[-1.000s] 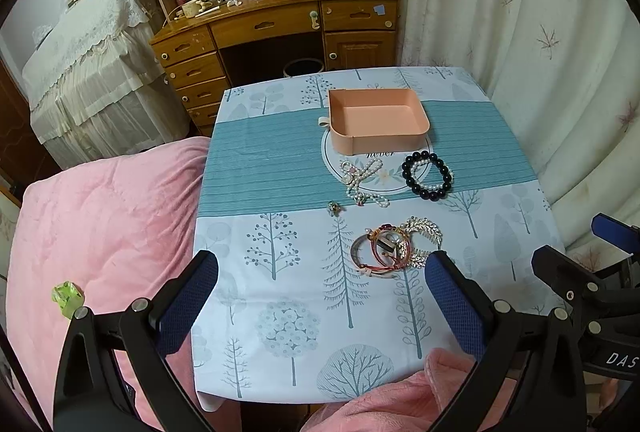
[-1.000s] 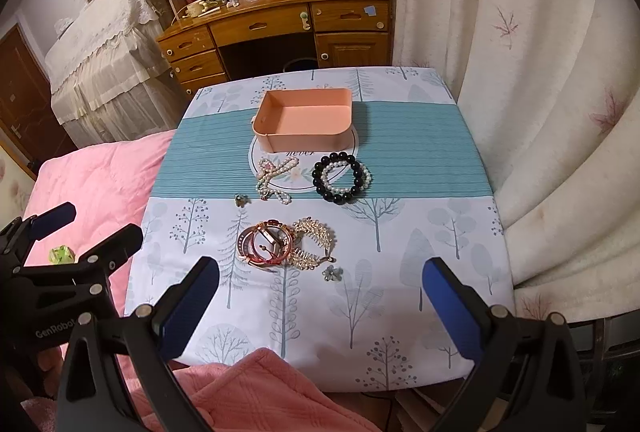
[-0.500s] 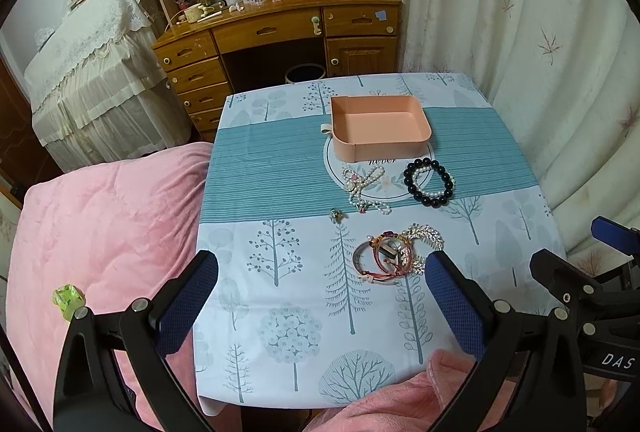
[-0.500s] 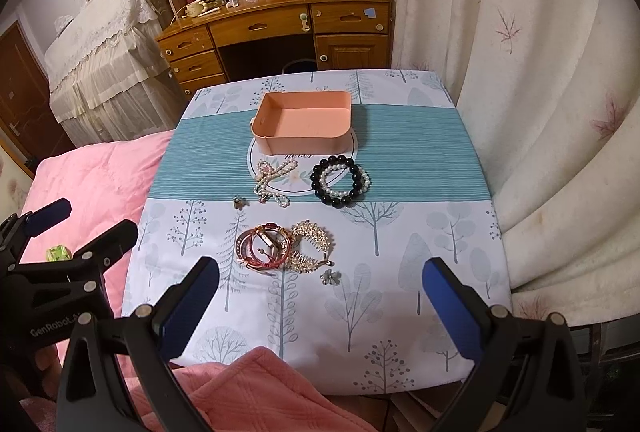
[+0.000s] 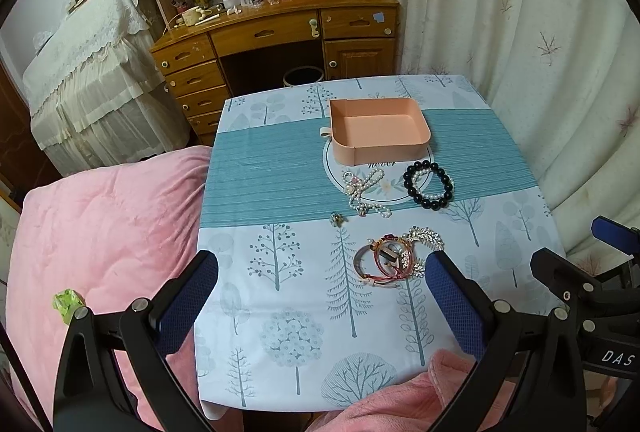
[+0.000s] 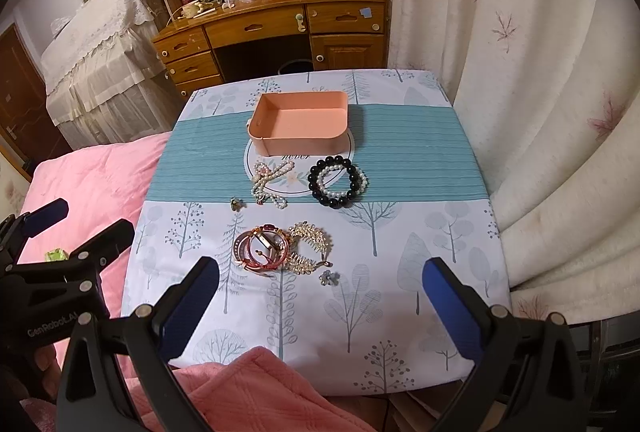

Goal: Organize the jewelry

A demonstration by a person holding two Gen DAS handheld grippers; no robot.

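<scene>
**Both grippers draw back; nothing picked up yet**

Over the last second both views pull slightly up and away from the counter (image 6: 460, 168): the jewelry sits a little lower and smaller in frame, and more of the wooden desk (image 5: 276, 28) shows behind. No piece has moved. The peach tray (image 6: 298, 146) is empty, so I judge the sorting has not begun.

The left gripper (image 5: 322, 278) and right gripper (image 6: 318, 282) both hover above the near edge, fingers spread wide, pinching nothing.

The jewelry lies loose on the cloth: pearl strand (image 6: 270, 182), black bead bracelet (image 6: 338, 182), stacked bangles (image 6: 262, 246) touching a gold hair comb (image 6: 310, 242).

Only the right view shows the small flower charm (image 6: 329, 277) beside the comb; the left gripper's finger hides that spot.
</scene>
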